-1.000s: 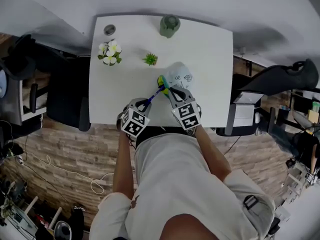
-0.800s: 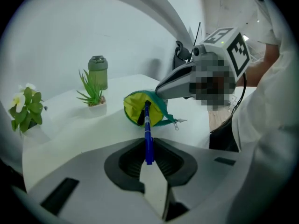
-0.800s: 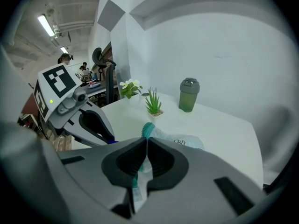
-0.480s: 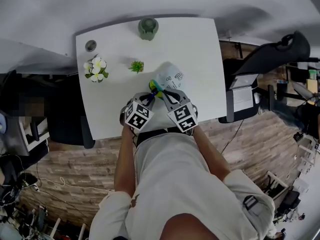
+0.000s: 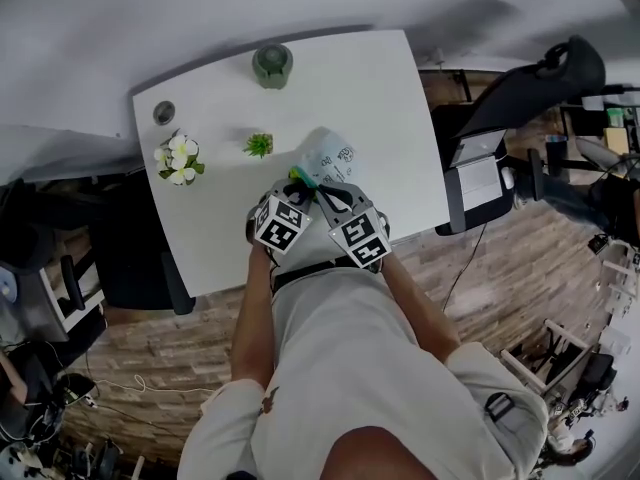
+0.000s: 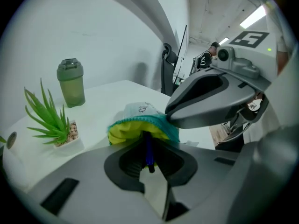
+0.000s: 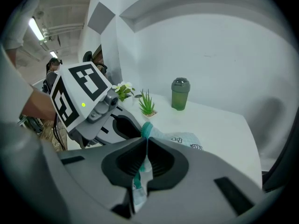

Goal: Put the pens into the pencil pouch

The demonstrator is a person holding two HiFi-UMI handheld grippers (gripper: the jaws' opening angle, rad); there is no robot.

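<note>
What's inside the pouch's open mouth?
You can see yellow lining and the front of a blue pen, which the left gripper pinches. The pencil pouch fabric covers everything deeper, so other pens can't be seen.

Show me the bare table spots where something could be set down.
Bare: the table between the pouch and its right edge; also the near-left corner, in front of the flowers. Crowded: flowers, small plant and bottle along the far left, pouch at the near middle.
</note>
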